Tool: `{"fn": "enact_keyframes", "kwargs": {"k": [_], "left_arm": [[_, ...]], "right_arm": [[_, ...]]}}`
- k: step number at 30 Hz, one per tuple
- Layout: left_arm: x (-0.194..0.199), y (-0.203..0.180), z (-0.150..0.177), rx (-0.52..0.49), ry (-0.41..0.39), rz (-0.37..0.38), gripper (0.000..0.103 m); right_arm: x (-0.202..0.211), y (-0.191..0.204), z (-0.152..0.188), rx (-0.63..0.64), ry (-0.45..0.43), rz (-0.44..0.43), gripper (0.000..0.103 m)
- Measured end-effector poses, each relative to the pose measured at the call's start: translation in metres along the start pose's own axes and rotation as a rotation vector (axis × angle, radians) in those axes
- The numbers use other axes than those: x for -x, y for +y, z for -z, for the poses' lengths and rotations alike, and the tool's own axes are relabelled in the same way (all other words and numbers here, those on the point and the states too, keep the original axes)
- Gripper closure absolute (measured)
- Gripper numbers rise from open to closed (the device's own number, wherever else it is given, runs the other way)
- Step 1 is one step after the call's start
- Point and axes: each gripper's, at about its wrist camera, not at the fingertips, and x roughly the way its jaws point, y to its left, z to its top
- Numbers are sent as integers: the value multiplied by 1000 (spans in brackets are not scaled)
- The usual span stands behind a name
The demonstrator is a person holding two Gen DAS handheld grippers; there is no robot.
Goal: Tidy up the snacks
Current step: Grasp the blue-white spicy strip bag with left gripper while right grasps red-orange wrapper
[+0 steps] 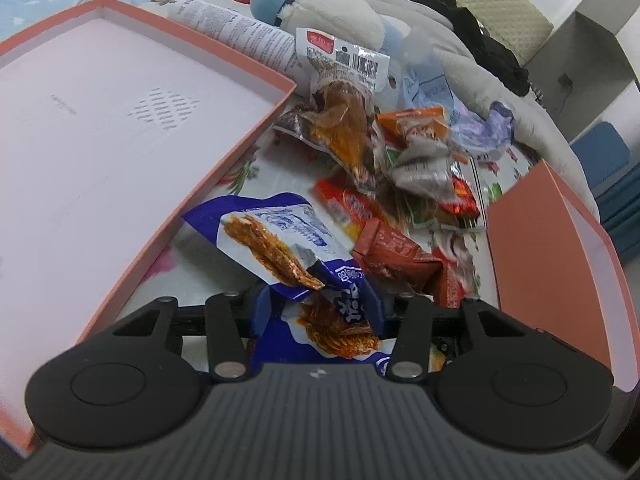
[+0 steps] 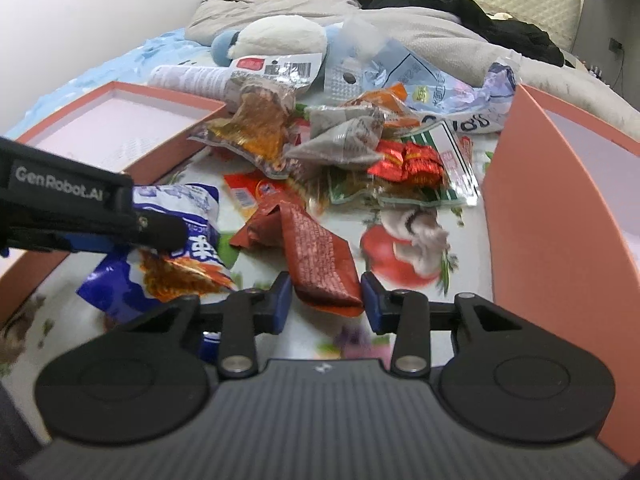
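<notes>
My left gripper (image 1: 318, 312) is shut on a blue-and-white snack bag (image 1: 276, 236) and holds it just above the bed; it shows from the side in the right wrist view (image 2: 160, 236) with the same bag (image 2: 176, 256). My right gripper (image 2: 324, 300) is open, its blue pads on either side of a brown-red snack packet (image 2: 320, 264), which also shows in the left wrist view (image 1: 392, 252). A heap of snack packets (image 2: 344, 140) lies beyond, between two pink boxes.
A shallow pink box (image 1: 100, 140) lies at the left and also shows in the right wrist view (image 2: 116, 124). Another pink box (image 2: 560, 208) stands at the right. A plush toy (image 2: 276, 40), grey bedding and dark clothes lie behind the heap.
</notes>
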Motion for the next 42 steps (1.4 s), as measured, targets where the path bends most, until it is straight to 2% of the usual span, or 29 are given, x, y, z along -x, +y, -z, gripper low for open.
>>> {"fn": "enact_keyframes", "kwargs": {"k": [11,14,16,18,20,23,25,28,33,34,36,42], "left_arm": [[45,3,45,-90,55,-3,51],[52,5,55,-103,67,6,51],[53,10,58,-112,51,-6,50],[50,18,57,-109,59,-10,50],[47,24,53,-91,68,6,50],[44,22,49,-101,69,7,50],[41,21,48,-100,66,8,50],[37,24,49,-78,67,21,50],[33,26,47,-67,67,37,51],[33,25,46,-74,61,39,51],[33,21,45,-82,50,43,52],[43,6,45,-116,23,65,59]], "right_arm": [[54,3,41,-19,49,-23,62],[65,1,51,-59,68,-84,60],[69,3,57,-57,65,-160,51],[74,8,59,-27,34,-167,21],[77,14,58,16,-15,-148,18],[70,19,52,54,-32,-119,18],[61,19,48,50,-21,-115,18],[47,15,44,11,11,-155,20],[34,14,44,-46,43,-217,54],[34,16,44,-44,49,-207,54],[36,18,44,-26,55,-194,62],[56,9,40,-64,19,-160,63]]}}
